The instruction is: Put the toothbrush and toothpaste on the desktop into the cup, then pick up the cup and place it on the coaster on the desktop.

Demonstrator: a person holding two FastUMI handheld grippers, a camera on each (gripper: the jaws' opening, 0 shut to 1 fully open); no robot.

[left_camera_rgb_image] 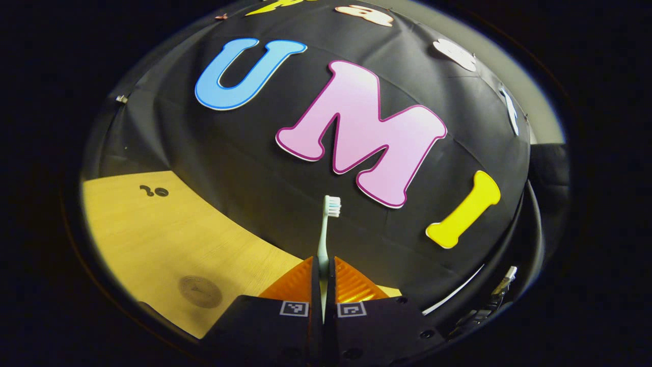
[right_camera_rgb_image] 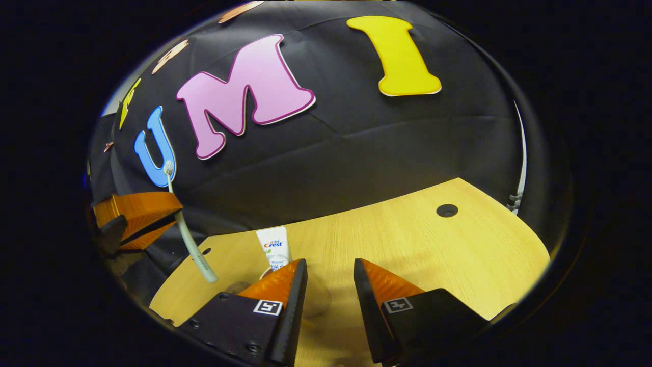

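Note:
My left gripper [left_camera_rgb_image: 323,267] is shut on the pale green toothbrush [left_camera_rgb_image: 324,232], whose white bristle head points up in front of the black wall. In the right gripper view the same left gripper [right_camera_rgb_image: 133,216] hangs at the far left above the table edge, with the toothbrush [right_camera_rgb_image: 187,237] slanting down out of it. My right gripper [right_camera_rgb_image: 330,269] is open just over the wooden desktop [right_camera_rgb_image: 433,255]. A white toothpaste tube [right_camera_rgb_image: 273,243] rises just behind its left finger; the tube's lower part is hidden. A faint pale rounded shape [right_camera_rgb_image: 318,298] lies between the fingers; I cannot tell whether it is the cup. A round grey coaster [left_camera_rgb_image: 200,291] lies on the desktop at the lower left of the left gripper view.
The desktop has a dark round hole [right_camera_rgb_image: 447,210] at the far right and a smaller one [right_camera_rgb_image: 206,251] near the toothbrush's lower end. Two dark marks [left_camera_rgb_image: 154,191] sit near the wall. Cables [left_camera_rgb_image: 501,285] run along the booth edge at the right.

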